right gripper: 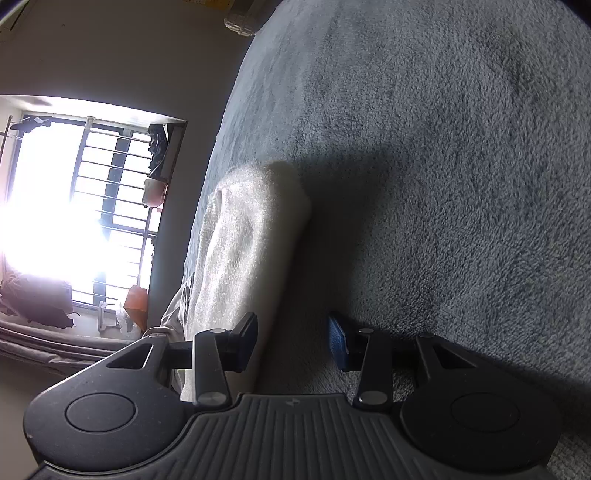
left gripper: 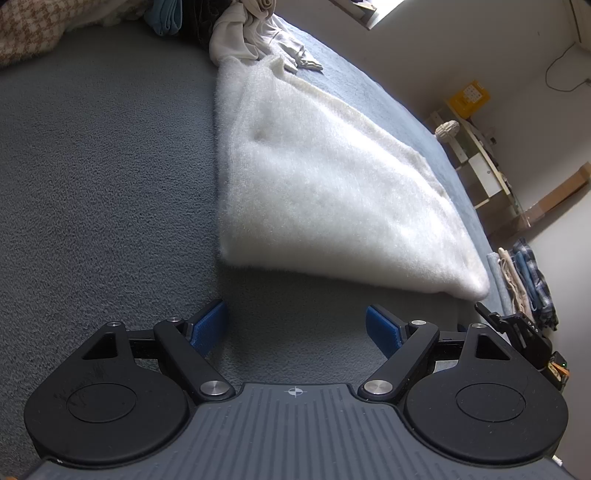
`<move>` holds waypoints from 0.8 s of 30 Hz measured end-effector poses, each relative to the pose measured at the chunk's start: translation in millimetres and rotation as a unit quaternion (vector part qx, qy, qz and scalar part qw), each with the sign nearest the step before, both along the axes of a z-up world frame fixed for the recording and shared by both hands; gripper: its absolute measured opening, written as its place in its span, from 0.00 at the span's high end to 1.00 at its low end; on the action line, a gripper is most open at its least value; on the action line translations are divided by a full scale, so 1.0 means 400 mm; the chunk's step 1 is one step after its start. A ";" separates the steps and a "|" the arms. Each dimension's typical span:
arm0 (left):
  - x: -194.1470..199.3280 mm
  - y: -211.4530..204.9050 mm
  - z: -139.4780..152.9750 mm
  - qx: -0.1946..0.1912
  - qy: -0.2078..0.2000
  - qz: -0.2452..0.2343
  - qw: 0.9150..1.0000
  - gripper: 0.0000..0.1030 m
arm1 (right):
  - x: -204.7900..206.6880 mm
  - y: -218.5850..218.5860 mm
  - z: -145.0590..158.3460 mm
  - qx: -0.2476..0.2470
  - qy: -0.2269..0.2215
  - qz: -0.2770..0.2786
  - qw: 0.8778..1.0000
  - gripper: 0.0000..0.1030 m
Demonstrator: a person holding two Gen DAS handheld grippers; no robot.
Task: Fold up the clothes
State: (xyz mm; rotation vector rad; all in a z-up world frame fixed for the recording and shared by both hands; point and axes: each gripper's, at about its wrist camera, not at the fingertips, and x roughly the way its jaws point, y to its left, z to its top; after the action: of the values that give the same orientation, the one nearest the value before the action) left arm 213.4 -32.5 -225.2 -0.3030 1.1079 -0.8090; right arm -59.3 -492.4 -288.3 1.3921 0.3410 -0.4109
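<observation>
A white fluffy garment (left gripper: 325, 192) lies folded flat on the grey-blue fleece bed cover (left gripper: 103, 177). My left gripper (left gripper: 295, 328) is open and empty, just short of the garment's near edge. In the right wrist view the same white garment (right gripper: 243, 240) runs along the bed's edge. My right gripper (right gripper: 291, 343) is open, its jaws on either side of the garment's near edge, not closed on it. The right gripper also shows at the right edge of the left wrist view (left gripper: 517, 328).
A heap of unfolded pale clothes (left gripper: 251, 33) and a blue item (left gripper: 166, 16) lie at the bed's far end. Plaid and beige clothes (left gripper: 528, 280) hang off the bed's right side. A shelf (left gripper: 476, 155) stands by the wall. A bright barred window (right gripper: 85, 203) is beyond the bed.
</observation>
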 end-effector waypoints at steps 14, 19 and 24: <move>0.001 0.001 0.000 0.000 -0.001 -0.001 1.000 0.19 | 0.005 0.000 0.008 -0.010 -0.002 0.008 1.000 0.51; 0.001 0.000 0.000 0.000 -0.002 -0.002 1.000 0.18 | 0.018 0.009 0.024 -0.028 -0.006 0.024 0.999 0.33; 0.000 0.000 -0.001 0.001 -0.003 -0.002 1.000 0.18 | 0.038 0.023 0.048 -0.051 -0.017 0.050 0.997 0.05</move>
State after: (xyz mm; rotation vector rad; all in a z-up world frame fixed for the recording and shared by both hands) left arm 213.6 -32.5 -225.5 -0.2975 1.1040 -0.8120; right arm -44.0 -483.3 -269.1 1.2763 0.3558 -0.3178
